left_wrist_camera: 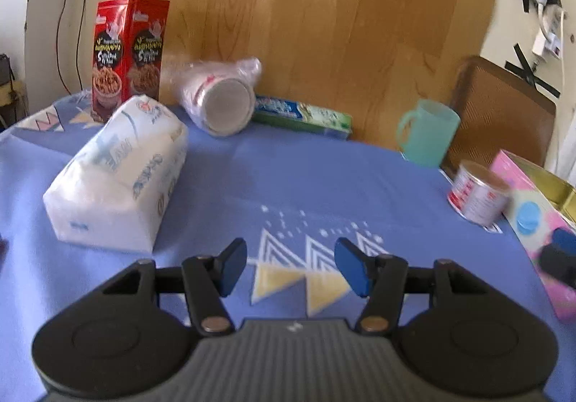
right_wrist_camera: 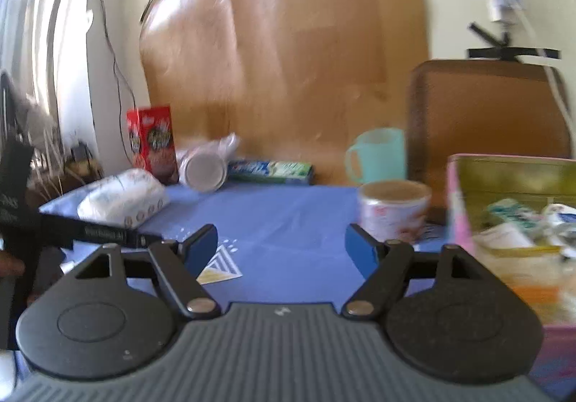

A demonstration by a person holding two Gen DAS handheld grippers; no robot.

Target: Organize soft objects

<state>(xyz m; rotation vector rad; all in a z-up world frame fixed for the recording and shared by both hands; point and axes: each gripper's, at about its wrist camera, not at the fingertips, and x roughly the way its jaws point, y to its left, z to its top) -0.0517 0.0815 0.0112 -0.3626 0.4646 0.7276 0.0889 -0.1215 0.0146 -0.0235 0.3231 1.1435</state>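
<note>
Left wrist view shows the left tongs (left_wrist_camera: 291,267) spread wide with nothing between the blue pads, hovering low over the blue patterned cloth (left_wrist_camera: 306,171) of the worktop. The soft thing most likely in hand is the white tissue pack (left_wrist_camera: 118,168), lying on its side at the near left, just left of the tongs. The right tongs (right_wrist_camera: 281,249) are also spread and empty, beside the pink box (right_wrist_camera: 511,222) at the right, which already holds a jumble of light packets.

To take the pack well, the left tongs should probably swing left and close across its narrow width near the middle, squeezing only until the wrapper gives; a grip at one end would likely let the pack sag and slip. A lift clear of the cloth before crossing to the box would avoid dragging the fabric into folds. On the way right, the small tin (left_wrist_camera: 478,196) stands just beside the box and could be knocked over.

Farther back stand a red snack box (left_wrist_camera: 127,52), a bagged stack of paper cups (left_wrist_camera: 219,99) on its side, a long green-and-blue carton (left_wrist_camera: 302,112) and a mint mug (left_wrist_camera: 428,132). Behind the worktop a wood-grain board (left_wrist_camera: 306,13) leans on a cream wall, with black tape and cables at the right and bright window light at the far left.
</note>
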